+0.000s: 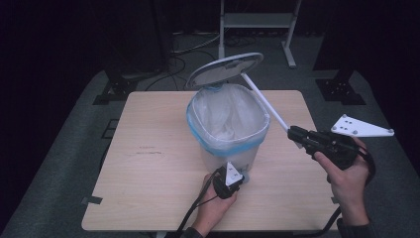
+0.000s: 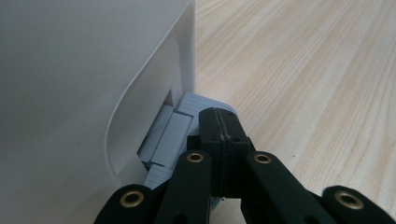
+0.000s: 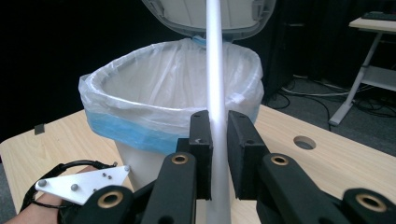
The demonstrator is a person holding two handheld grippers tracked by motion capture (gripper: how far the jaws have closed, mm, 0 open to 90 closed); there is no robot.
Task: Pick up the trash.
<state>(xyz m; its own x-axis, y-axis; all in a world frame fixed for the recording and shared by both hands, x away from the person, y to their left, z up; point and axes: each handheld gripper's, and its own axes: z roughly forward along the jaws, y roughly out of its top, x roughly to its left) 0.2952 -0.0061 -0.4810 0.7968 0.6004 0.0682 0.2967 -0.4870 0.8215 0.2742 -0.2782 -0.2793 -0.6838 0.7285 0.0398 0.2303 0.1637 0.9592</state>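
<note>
While the bin [image 1: 229, 124] hides its pedal [image 2: 173, 135], left tongs [image 2: 219, 122] press it

bright table, black surroundings
my pale wooden tabletop [image 1: 148, 163] is evenly lit from above with soft shadows; the white plastic bin wall [image 2: 70, 93] glares softly, and my black jaws blur up close.

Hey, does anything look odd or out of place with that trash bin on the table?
Nothing spilled or damaged. The bin stands upright on the table, lid open; the right tool clamps a white rod.
</note>
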